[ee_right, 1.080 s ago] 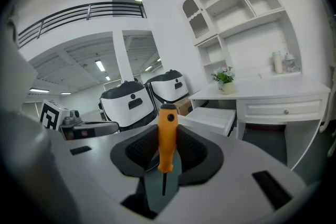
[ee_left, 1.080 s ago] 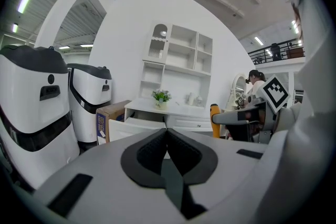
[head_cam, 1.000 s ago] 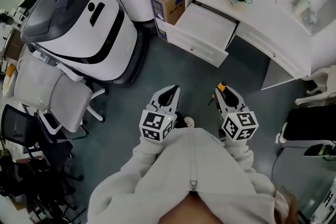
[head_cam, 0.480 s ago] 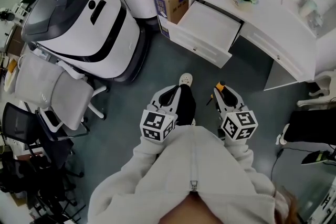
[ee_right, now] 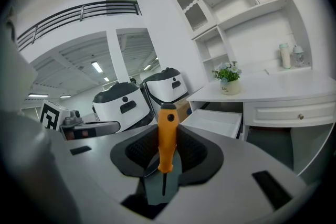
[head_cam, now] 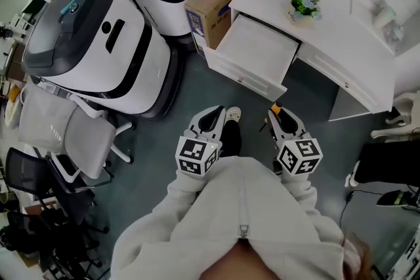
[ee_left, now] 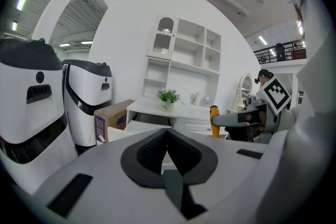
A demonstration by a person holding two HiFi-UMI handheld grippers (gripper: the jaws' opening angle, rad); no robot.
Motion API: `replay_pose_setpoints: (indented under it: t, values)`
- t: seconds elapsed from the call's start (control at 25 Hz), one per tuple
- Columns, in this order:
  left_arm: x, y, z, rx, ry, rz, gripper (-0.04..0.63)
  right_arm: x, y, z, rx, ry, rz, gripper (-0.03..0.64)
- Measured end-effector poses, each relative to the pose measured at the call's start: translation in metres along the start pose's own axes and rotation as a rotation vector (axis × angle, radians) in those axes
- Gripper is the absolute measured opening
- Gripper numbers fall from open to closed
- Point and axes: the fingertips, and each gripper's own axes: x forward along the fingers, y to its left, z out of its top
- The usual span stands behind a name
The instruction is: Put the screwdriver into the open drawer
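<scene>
Right gripper: clamped on orange-handled screwdriver, handle upright past its tips. Left gripper: jaws together, empty. Open drawer ahead of both, well apart; likely risk is the handle pivoting or slipping, dropping short onto the floor.

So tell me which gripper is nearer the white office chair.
Left. In the head view, the left gripper is to the right of the white office chair. The right gripper, holding the screwdriver, is farther right again.
</scene>
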Motion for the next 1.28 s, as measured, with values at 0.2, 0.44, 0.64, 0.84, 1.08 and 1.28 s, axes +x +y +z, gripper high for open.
replay_pose_setpoints:
  t: [0.2, 0.44, 0.64, 0.84, 1.08, 1.28]
  values:
    - [0.037, 0.023, 0.031, 0.018, -0.016, -0.017, 0.017, 0.032, -0.018, 0.038, -0.006, -0.025, -0.018, 0.123]
    - [0.078, 0.056, 0.059, 0.022, -0.008, -0.039, 0.017, 0.075, -0.032, 0.069, 0.002, -0.024, -0.035, 0.123]
    - [0.105, 0.084, 0.073, 0.021, 0.003, -0.054, 0.017, 0.108, -0.041, 0.087, 0.021, -0.02, -0.051, 0.123]
    - [0.131, 0.107, 0.081, 0.019, 0.008, -0.076, 0.017, 0.136, -0.049, 0.098, 0.041, -0.022, -0.067, 0.123]
    - [0.164, 0.123, 0.094, 0.007, 0.0, -0.12, 0.017, 0.154, -0.066, 0.113, 0.071, -0.027, -0.119, 0.123]
    - [0.188, 0.13, 0.091, -0.006, 0.014, -0.157, 0.017, 0.164, -0.087, 0.113, 0.081, -0.014, -0.177, 0.123]
